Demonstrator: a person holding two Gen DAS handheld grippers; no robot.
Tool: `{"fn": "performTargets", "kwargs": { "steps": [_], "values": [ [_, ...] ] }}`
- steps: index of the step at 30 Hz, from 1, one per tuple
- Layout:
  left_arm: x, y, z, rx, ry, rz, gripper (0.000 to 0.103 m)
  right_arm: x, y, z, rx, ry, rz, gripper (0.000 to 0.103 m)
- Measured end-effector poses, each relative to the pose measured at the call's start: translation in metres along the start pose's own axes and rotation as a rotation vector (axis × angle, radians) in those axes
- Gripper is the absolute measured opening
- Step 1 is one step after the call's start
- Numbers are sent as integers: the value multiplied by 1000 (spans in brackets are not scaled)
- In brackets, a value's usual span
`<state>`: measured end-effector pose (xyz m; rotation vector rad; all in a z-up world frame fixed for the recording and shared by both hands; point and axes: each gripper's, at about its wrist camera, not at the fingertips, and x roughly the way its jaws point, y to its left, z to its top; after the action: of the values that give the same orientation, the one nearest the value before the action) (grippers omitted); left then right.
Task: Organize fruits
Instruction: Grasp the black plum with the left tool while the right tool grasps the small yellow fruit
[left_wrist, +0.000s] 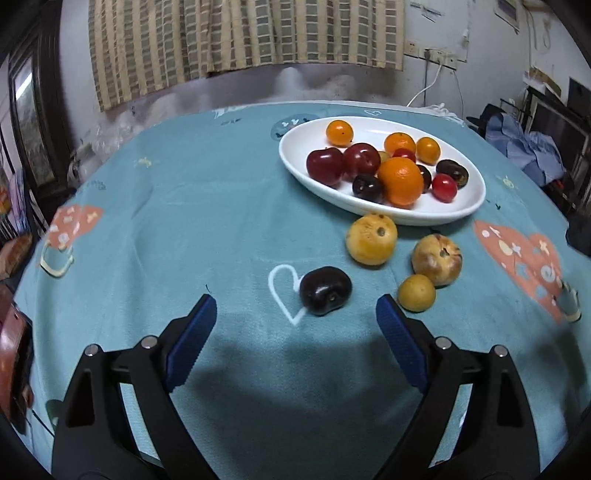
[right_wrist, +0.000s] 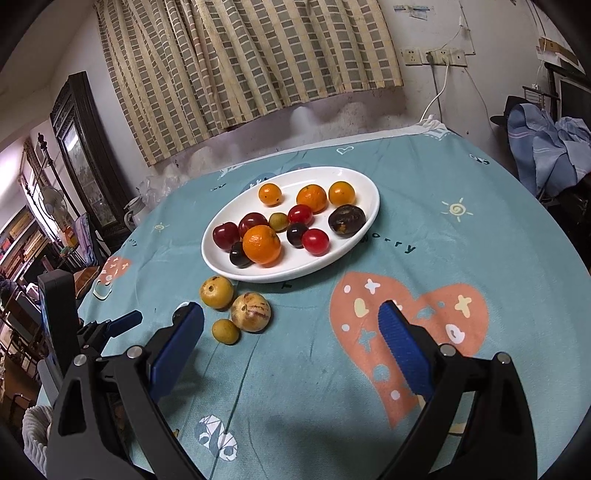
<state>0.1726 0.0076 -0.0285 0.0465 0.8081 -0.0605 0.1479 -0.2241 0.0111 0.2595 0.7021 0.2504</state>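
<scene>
A white oval plate (left_wrist: 291, 162) (right_wrist: 365, 184) holds several oranges, red plums and dark plums. On the cloth in front of it lie a dark plum (left_wrist: 325, 290), two yellow-brown fruits (left_wrist: 371, 239) (left_wrist: 437, 259) and a small yellow fruit (left_wrist: 416, 292). The yellow fruits also show in the right wrist view (right_wrist: 216, 291) (right_wrist: 251, 311) (right_wrist: 225, 331). My left gripper (left_wrist: 295, 314) is open, with the dark plum just ahead between its fingers. My right gripper (right_wrist: 291, 325) is open and empty over the cloth, right of the yellow fruits. The left gripper's fingertip (right_wrist: 125, 322) shows at the left of the right wrist view.
The round table wears a teal cloth (left_wrist: 184, 221) with orange heart prints (right_wrist: 406, 314). A curtain and wall stand behind it. Furniture and a mirror stand at the left, blue clothes (right_wrist: 546, 147) on a chair at the right.
</scene>
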Motion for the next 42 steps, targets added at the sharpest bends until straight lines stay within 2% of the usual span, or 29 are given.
{"fn": "performTargets", "kwargs": {
  "steps": [2,4,8,11,12,13,16,22,29,33,37,38,39,42],
  "values": [
    [4,4,-1,-25,17,-15,87,1,0,-1,0,5,0,95],
    [8,7,-1,-44,34,-32,76,2,0,-1,0,9,1,95],
    [11,5,-1,-40,39,-51,63,3,1,-1,-3,14,-1,95],
    [12,1,2,-34,25,-78,45,6,1,-2,-6,22,-4,95],
    [13,1,4,-37,23,-109,35,7,1,-2,-7,26,-6,95],
    [14,0,5,-38,24,-127,30,9,2,-3,-10,31,-8,95],
    [16,-6,6,-17,23,-121,31,14,2,-5,-17,49,-15,95],
    [30,-4,8,-36,77,-192,32,17,3,-7,-29,56,-26,95],
    [29,-4,9,-46,59,-202,31,18,4,-8,-38,63,-27,95],
    [9,-2,13,-14,-27,-133,31,21,5,-9,-54,70,-26,95],
    [-1,11,12,-55,-35,-108,31,32,16,-17,-115,107,8,95],
    [-1,14,13,-64,-30,-103,31,34,20,-20,-139,113,15,92],
    [0,17,12,-75,-25,-101,31,36,26,-23,-171,125,21,80],
    [4,22,13,-101,-10,-106,31,45,47,-31,-233,170,72,67]
  ]
}}
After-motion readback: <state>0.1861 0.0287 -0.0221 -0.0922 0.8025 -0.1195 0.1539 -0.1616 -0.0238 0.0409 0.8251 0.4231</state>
